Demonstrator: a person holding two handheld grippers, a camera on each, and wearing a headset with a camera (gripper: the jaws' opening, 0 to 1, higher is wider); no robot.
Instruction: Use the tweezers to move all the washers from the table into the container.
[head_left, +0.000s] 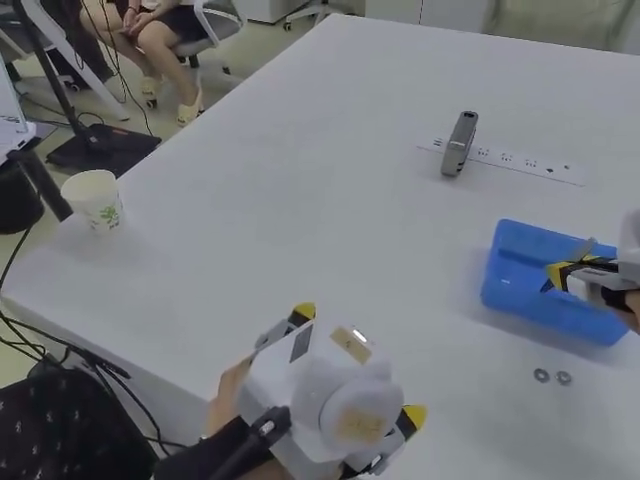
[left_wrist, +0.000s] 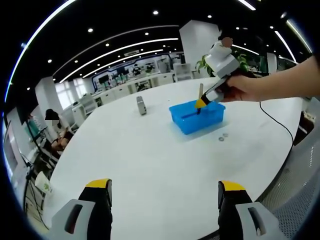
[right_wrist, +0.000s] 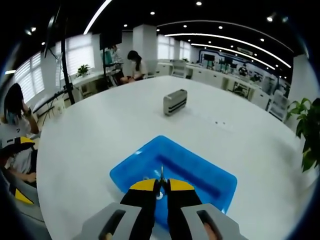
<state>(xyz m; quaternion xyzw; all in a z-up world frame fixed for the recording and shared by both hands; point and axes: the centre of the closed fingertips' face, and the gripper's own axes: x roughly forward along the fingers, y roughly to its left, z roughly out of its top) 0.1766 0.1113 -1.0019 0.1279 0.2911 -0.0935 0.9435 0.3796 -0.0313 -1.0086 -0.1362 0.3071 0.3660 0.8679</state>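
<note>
Two yellow-tipped jaws of the right gripper (right_wrist: 161, 186) are pressing together on a thin pair of metal tweezers (right_wrist: 161, 172), whose points are hanging over the inside of an open rectangular blue plastic container (right_wrist: 210, 175). What is lying inside the container is too small to make out. Two small metal ring washers (head_left: 541, 375) are lying side by side on the white table (head_left: 300, 200), just outside the container's near wall and below this gripper in the head view, touching neither tweezers nor container. The left gripper (left_wrist: 165, 192) is hovering well apart from them over the table's near edge, its jaws standing wide apart with nothing between. Beyond the container, a grey metal box (head_left: 459, 143) is standing at one end of a white power strip (head_left: 520, 160), and a paper cup (head_left: 95, 200) is standing near the table's left edge.
</note>
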